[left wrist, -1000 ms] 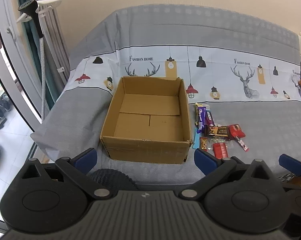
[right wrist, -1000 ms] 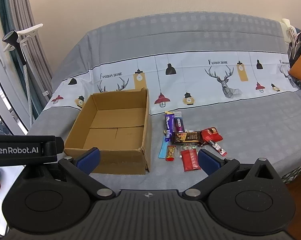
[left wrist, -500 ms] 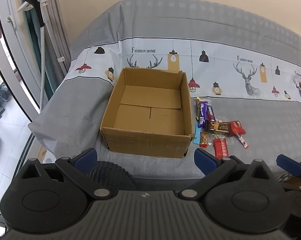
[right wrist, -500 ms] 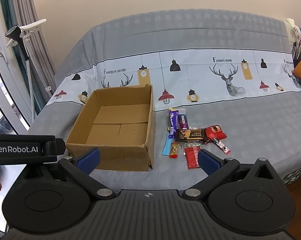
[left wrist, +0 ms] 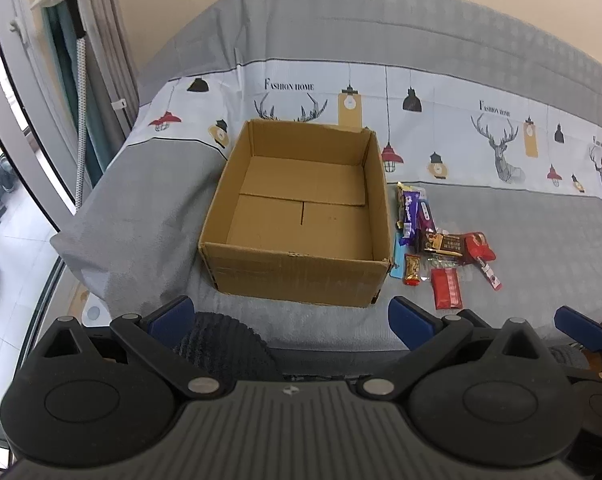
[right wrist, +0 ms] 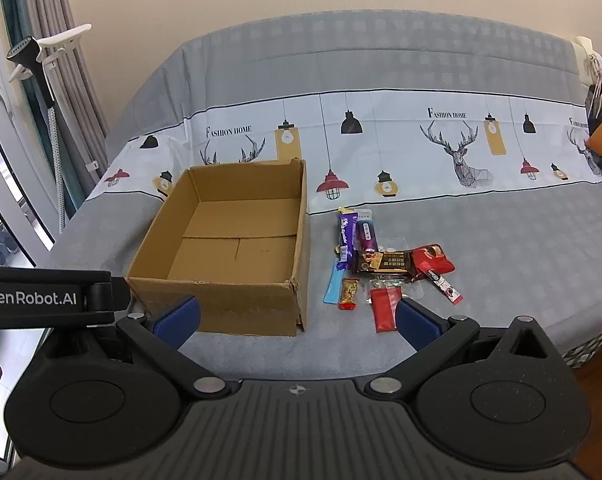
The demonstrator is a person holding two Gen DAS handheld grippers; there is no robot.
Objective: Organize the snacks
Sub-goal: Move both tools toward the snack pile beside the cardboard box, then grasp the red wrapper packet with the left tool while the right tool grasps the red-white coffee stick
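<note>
An open, empty cardboard box point(left wrist: 297, 264) point(right wrist: 221, 300) stands on the bed. Right of it lies a heap of several snack packs: a purple bar point(left wrist: 410, 212) point(right wrist: 346, 236), a dark brown bar point(left wrist: 441, 244) point(right wrist: 383, 262), a red packet point(left wrist: 445, 289) point(right wrist: 386, 307), a small gold candy point(left wrist: 412, 270) point(right wrist: 348, 292) and a red pouch point(left wrist: 477, 246) point(right wrist: 433, 258). My left gripper point(left wrist: 291, 316) is open and empty before the box's near wall. My right gripper point(right wrist: 297, 318) is open and empty, near the box's right corner and the red packet.
The bed point(left wrist: 521, 240) carries a grey and white sheet with deer and lamp prints. A garment steamer pole point(left wrist: 81, 80) point(right wrist: 49, 92) and curtains stand at the left by the window. The left gripper's body point(right wrist: 45, 298) shows in the right wrist view.
Both grippers have moved forward and a little higher toward the box and snacks, which now look larger and lower in view. The jaws stay open.
</note>
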